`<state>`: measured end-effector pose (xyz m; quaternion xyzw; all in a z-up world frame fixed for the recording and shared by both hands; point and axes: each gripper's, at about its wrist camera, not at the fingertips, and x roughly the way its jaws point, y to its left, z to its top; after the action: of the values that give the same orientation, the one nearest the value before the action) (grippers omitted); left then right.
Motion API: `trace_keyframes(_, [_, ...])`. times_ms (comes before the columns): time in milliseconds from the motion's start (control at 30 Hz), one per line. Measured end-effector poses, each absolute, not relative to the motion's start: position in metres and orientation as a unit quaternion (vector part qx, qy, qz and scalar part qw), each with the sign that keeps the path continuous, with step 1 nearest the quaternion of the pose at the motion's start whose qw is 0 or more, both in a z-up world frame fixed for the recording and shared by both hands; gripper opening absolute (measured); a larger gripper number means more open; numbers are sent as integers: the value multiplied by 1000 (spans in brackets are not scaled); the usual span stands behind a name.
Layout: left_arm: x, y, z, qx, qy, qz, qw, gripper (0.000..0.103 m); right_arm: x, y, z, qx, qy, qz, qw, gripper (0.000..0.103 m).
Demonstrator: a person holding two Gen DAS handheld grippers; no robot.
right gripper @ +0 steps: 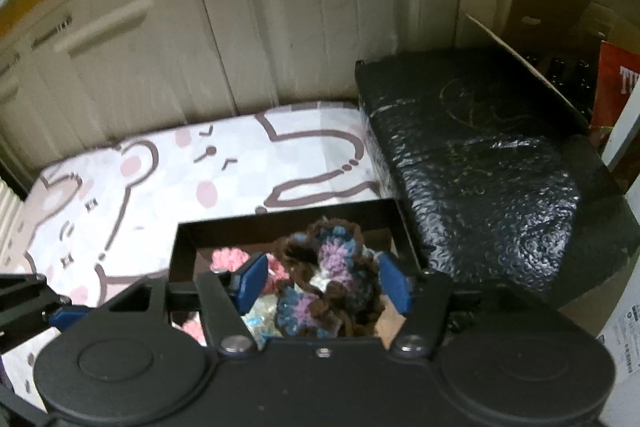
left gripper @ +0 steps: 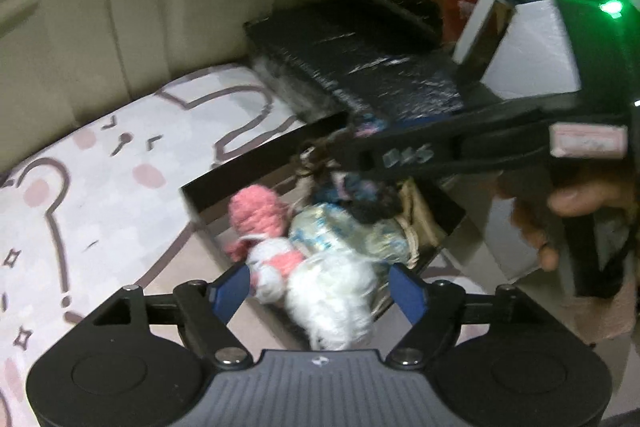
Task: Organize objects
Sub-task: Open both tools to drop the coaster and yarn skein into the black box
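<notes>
A black open box sits on a bear-print mat and holds crocheted items. In the left wrist view my left gripper is open over a white fluffy piece, beside a pink and white crochet piece and a pale blue-white one. My right gripper is open around a brown, blue and purple crochet piece above the box. The right gripper also shows in the left wrist view, reaching in from the right over the box.
A black wrapped package lies right of the box, against cream cabinet doors. A white box and a red item stand at the far right. The bear-print mat extends left.
</notes>
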<state>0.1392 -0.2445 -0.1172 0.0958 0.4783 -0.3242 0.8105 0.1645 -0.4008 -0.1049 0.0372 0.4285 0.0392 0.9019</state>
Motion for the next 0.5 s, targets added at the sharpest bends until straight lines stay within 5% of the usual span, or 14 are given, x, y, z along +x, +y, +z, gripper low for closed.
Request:
trace_keyframes(200, [142,-238,-132,119,512,-297,797,77,166,-400,-101,41,446,45,893,20])
trace_keyframes(500, [146,-249,-159,148,535,-277,784,78,171,-391,-120,16,473,39,880,19])
